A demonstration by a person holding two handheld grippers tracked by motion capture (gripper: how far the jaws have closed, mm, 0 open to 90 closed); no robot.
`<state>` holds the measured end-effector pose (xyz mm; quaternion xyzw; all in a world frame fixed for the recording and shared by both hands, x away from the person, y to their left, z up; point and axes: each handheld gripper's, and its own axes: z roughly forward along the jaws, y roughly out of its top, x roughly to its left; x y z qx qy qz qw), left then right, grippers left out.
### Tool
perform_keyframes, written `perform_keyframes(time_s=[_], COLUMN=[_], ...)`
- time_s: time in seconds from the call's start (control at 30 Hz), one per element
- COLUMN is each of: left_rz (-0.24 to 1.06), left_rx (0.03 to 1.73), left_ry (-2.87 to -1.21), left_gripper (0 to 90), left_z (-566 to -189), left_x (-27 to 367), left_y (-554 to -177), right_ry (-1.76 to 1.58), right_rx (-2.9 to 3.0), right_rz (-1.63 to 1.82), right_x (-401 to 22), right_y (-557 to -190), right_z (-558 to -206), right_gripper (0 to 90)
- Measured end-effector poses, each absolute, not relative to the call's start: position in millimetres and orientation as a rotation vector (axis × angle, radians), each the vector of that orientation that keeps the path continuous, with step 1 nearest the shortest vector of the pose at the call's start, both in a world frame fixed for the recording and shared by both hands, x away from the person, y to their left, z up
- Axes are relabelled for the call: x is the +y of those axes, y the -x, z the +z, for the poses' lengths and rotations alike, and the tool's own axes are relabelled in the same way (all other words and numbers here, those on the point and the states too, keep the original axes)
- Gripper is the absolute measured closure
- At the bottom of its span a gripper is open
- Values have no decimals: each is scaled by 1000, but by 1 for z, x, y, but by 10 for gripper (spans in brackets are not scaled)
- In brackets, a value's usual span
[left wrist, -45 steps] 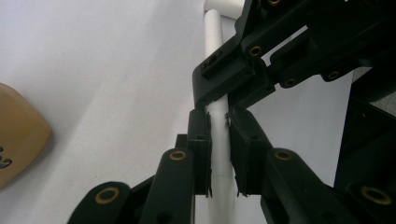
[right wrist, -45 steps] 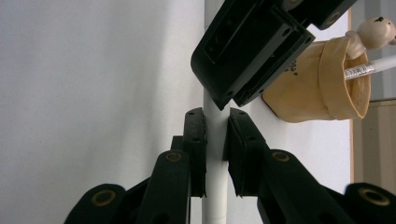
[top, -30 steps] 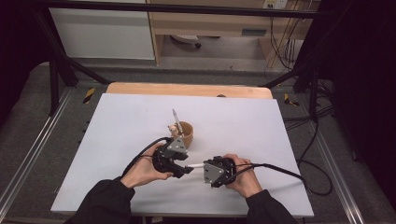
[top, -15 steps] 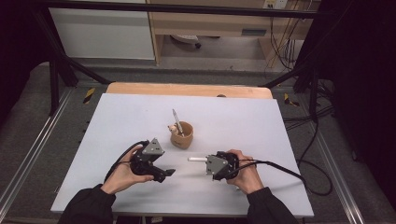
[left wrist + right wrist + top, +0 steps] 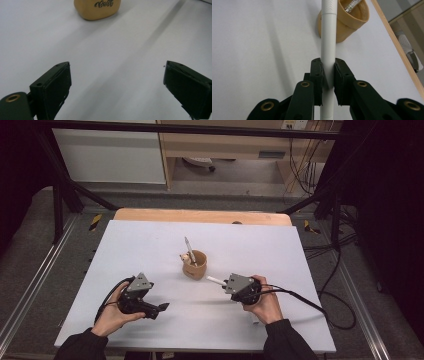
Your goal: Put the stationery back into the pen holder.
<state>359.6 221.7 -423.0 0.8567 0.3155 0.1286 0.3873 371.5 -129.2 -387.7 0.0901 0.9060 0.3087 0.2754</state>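
Nearest the camera in the high view, the left gripper [image 5: 161, 308] is being held low over the white table [image 5: 150, 245] at the near left, pointing toward the right, with nothing between its jaws; they have just been opening, and the left gripper view is showing them spread wide over bare tabletop, one black pad [image 5: 58, 86] at each side of the frame. That same view is also giving something the high view is not: dark lettering on the side of the tan cup [image 5: 97, 8], seen at the top edge, well ahead of the jaws. A little farther in, at the near right, the right gripper [image 5: 223, 284] is being held by the person's right hand [image 5: 262, 302], and a white pen [image 5: 216, 280] is being gripped in it, its tip reaching toward the cup [image 5: 195, 265] but stopping short of it. The clamp itself is being shown in the right gripper view, where the pen [image 5: 328, 40] is being squeezed between the two pads [image 5: 316, 75] and is running straight up the frame past the cup [image 5: 348, 22]. Farther still, near the table's middle, the cup is being seen upright with another pen [image 5: 189, 249] leaning out of it; a glimpse of that pen [image 5: 353, 5] inside the rim is being offered by the right gripper view. Beyond the table, a wooden edge [image 5: 200, 216] is being shown.
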Motion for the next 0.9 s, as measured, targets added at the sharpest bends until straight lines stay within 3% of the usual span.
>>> perform_keyframes(time_s=[0.9], left_rz=[382], left_rx=[972], left_ry=[-2089], left_gripper=[75], left_z=[-439], left_x=[279], left_y=[-354], right_ry=[-814], right_rx=[2241], right_rz=[1330], right_x=[-128], right_y=[-399], right_z=[-363], right_gripper=[788])
